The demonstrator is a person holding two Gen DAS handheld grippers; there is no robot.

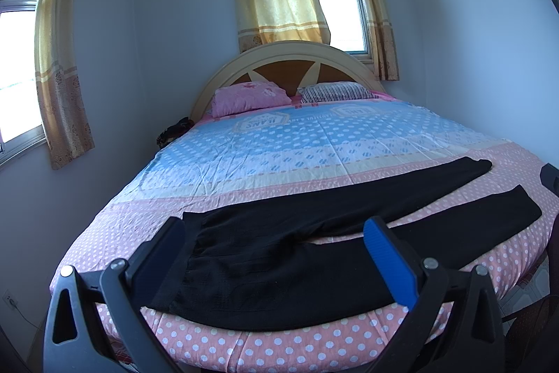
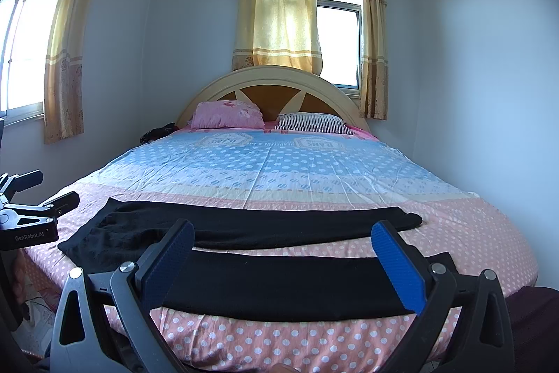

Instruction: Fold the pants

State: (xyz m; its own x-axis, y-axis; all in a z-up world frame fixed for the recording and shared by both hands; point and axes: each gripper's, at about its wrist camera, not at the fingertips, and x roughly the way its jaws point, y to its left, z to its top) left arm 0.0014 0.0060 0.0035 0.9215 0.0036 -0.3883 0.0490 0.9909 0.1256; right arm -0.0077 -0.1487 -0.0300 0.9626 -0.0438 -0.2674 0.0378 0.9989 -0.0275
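Lying flat across the foot of the bed (image 1: pixel 349 142), black pants (image 1: pixel 279 254) are spread sideways on the polka-dot sheet: waistband toward the left gripper (image 1: pixel 276 243), legs splayed apart in a V toward the right gripper (image 2: pixel 283 243). Both grippers hover above the near edge with fingers spread wide, holding nothing. The fabric looks soft, thin, knit-like and light; it will likely drape and sag when lifted, not hold shape, and may drag the sheet into wrinkles. Best holds, as I judge: the waistband corner on the left, the near leg hem (image 2: pixel 443 259) on the right, pinching the full thickness at the edge. The near leg lies close to the mattress edge, so a slip could drop it off. Plenty of open sheet lies beyond the pants toward the pillows (image 2: pixel 227 116) for folding the near leg over the far one. The left gripper's body shows at the left rim of the right view, well apart.
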